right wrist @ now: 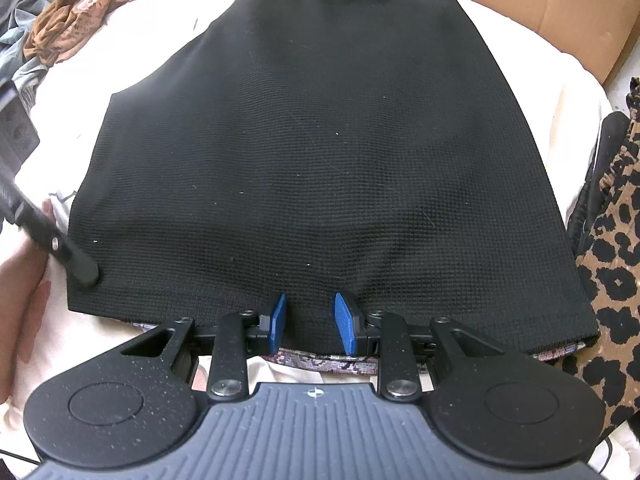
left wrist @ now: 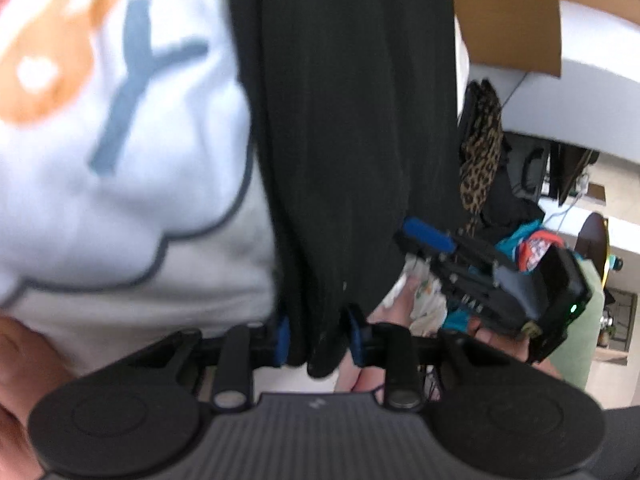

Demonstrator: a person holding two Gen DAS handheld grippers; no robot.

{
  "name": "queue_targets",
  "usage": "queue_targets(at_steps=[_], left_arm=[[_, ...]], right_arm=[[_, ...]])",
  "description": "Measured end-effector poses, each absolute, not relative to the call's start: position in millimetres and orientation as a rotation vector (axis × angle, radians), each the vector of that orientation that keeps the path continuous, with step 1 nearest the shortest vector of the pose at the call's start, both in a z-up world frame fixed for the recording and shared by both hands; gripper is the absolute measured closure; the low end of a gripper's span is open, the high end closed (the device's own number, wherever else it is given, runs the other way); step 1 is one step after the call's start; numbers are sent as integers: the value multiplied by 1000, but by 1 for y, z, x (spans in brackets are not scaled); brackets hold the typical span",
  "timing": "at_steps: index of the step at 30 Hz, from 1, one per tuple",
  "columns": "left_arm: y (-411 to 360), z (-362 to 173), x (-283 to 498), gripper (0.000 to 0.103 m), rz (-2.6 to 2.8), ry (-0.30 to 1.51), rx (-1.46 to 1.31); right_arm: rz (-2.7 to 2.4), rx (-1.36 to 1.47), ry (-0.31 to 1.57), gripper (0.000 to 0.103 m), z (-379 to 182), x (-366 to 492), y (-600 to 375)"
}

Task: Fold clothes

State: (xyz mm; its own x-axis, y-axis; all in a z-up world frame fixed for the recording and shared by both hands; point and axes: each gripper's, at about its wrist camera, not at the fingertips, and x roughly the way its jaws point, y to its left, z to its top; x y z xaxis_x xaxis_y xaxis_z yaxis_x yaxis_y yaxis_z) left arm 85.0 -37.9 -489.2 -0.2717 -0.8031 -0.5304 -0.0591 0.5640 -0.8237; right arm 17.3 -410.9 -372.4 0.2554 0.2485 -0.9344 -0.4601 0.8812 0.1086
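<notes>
In the left wrist view, blur is softening everything; a white printed fabric (left wrist: 120,160) is filling the left side, its orange and grey-blue marks too smeared to read; a hand's edge is being cut off at the lower left corner. The left gripper (left wrist: 318,336) is pinching a bunched fold of the black garment (left wrist: 352,140) between its blue pads (left wrist: 283,338), jaws narrow; the garment's long axis is running up the frame away from the pads, its far end cut off at the top edge. Further right, the right gripper (left wrist: 430,236) is showing side-on, partly hidden behind the cloth, with a leopard-print cloth (left wrist: 482,152) above it and a cardboard flap (left wrist: 508,12) at the top. In the right wrist view, a tan crumpled garment (right wrist: 76,12) is lying at the upper left; the left gripper's finger (right wrist: 76,264) is entering from the left edge, touching the garment's near left corner. The black garment (right wrist: 320,140) is lying spread flat on a pale surface (right wrist: 132,56), narrowing away from the camera, its far end cut off at the top; the right gripper (right wrist: 311,322) is straddling the near hem with narrow jaws, and whether the pads are pressing cannot be told.
</notes>
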Motion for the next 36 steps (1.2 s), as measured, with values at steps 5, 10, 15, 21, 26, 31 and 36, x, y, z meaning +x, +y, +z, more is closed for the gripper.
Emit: queue_targets(at_steps=[5,10,15,21,26,31,36], left_arm=[[-42,-492,84,77,-847,1713,-744],[-51,-492,88,78,-854,1711,-734],[-52,-489,90,92,-861,1717,-728],[-54,-480,93,93,-882,1715,-677],[-65,-474,94,94,-886,1712,-602],[-63,-468,93,94,-902,1711,-537],[-68,-467,94,94,-902,1716,-491]], right_arm=[[473,-192,1229,70,-372,15,-413],[454,-183,1255,70,-370,13,-410],[410,-68,1248,70,-351,12,-432],[296,42,1135,70,-327,15,-476],[217,53,1084,70,-321,27,-500],[173,102,1073,70,-334,45,-521],[170,92,1072,70,-350,60,-521]])
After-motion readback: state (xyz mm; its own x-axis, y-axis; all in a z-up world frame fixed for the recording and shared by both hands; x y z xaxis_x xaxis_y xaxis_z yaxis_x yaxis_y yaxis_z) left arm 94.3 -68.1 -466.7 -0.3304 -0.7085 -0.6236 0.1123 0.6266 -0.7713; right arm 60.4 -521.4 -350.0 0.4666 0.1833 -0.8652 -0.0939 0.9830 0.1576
